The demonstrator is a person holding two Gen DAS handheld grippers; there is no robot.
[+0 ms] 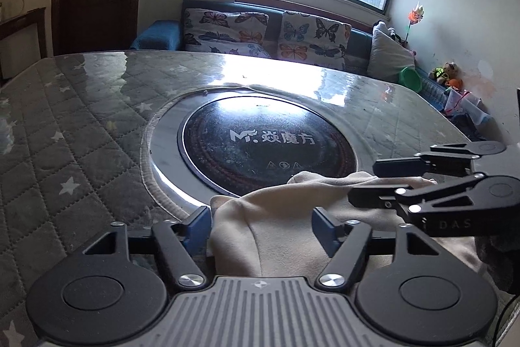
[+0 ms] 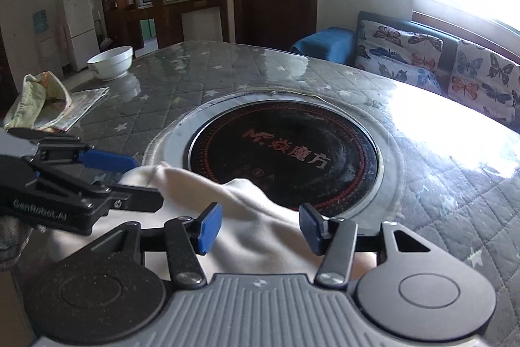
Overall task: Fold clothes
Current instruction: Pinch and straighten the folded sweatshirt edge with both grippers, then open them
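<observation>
A soft, matt cream cloth garment [image 1: 269,236] lies on the glossy clear film over the grey quilted star-print tablecloth [image 1: 74,132], beside the shiny black glass hob [image 2: 286,158].

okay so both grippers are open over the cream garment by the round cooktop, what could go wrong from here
1. The cream garment lies bunched, its far edge lapping onto the round cooktop; the pictures can't show whether that surface is hot or dirty.
2. The left gripper and right gripper sit close together, both open; closing now might pinch several layers or make them collide.
3. The glossy table cover could let the fabric slide when tugged.
</observation>
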